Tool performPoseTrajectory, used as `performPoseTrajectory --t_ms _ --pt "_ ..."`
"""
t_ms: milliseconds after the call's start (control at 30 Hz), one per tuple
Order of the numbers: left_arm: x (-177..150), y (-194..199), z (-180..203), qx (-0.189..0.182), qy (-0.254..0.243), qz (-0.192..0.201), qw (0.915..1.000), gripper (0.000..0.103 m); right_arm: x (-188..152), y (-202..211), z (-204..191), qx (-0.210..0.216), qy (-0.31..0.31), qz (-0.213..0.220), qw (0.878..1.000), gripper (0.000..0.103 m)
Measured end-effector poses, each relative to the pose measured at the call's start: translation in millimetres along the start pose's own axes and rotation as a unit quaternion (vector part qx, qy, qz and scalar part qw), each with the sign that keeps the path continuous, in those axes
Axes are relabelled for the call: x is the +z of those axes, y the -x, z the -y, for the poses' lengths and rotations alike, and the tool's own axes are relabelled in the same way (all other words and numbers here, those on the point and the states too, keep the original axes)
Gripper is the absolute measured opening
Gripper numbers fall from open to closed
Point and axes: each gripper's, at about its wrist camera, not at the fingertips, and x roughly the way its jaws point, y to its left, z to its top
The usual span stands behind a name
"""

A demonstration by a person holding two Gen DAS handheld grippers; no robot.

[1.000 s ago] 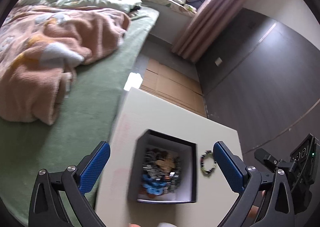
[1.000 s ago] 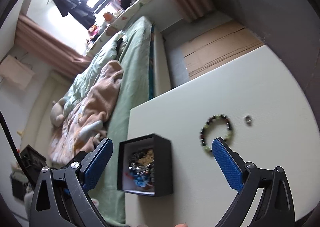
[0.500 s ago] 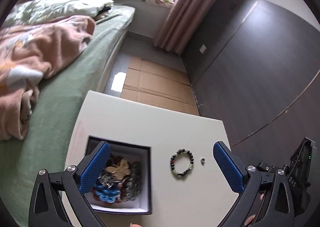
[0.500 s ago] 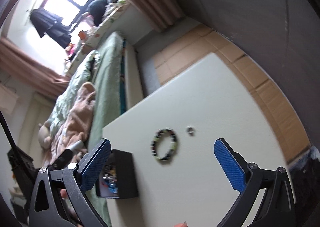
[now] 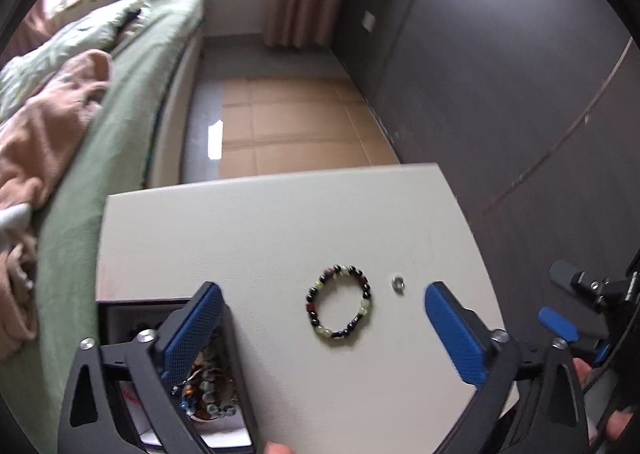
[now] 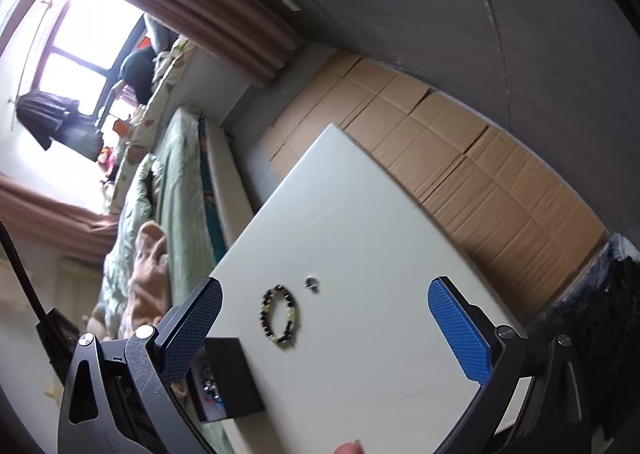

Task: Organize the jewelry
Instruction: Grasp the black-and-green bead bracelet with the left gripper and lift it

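A bead bracelet (image 5: pixel 313 308) of dark and pale green beads lies flat on the white table (image 5: pixel 280 222), with a small silver ring (image 5: pixel 398 283) just to its right. My left gripper (image 5: pixel 322 288) hovers above them, its jaws wide and closing, the pads touching nothing. A black box (image 5: pixel 120 314) full of mixed jewelry sits at the table's left edge, half hidden behind my left finger. In the right wrist view the bracelet (image 6: pixel 265 314), the ring (image 6: pixel 311 282) and the box (image 6: pixel 232 370) lie below my open, empty right gripper (image 6: pixel 326 282).
A bed (image 5: pixel 120 102) with green sheets and a peach blanket borders the table's left side. Flattened cardboard (image 5: pixel 296 122) covers the floor beyond the far edge, and a dark wall (image 5: pixel 500 74) runs along the right. A fingertip (image 5: pixel 276 448) shows at the bottom.
Both views have swung right across the table: the box slid from the centre to the lower left, and the bracelet and ring came between the fingers. The left jaws have narrowed slightly.
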Motion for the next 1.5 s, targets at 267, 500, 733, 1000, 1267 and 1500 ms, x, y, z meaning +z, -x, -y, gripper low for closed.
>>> performPoseTrajectory --t_ms 267,500,733,1000,1267,1500 --pt "2.8 -50.9 9.8 0.026 -0.06 -0.086 0.9941 0.053 4.1 3.4 -0.3 -0.01 0.012 0.013 1.0 0.103" --pt "1.9 -86.0 15.8 0.032 -0.082 -0.134 0.987 0.035 4.6 0.5 1.5 -0.007 0.005 0.008 1.0 0.103" --pt "0.8 -102.7 18.5 0.05 -0.093 -0.138 0.9847 0.026 4.9 -0.7 0.4 -0.009 0.01 0.004 1.0 0.103" --pt "-1.4 -98.2 21.5 0.034 -0.11 -0.129 0.9849 0.008 -0.3 -3.8 -16.5 -0.028 0.056 0.011 0.998 0.102" --pt "1.1 -48.1 6.5 -0.001 -0.08 -0.082 0.9934 0.008 -3.8 -22.2 -35.7 -0.061 0.143 -0.005 0.988 0.076" --pt "1.2 5.5 -15.2 -0.029 -0.047 -0.03 0.998 0.008 -9.3 -55.6 -56.3 -0.059 0.224 -0.052 0.971 0.057"
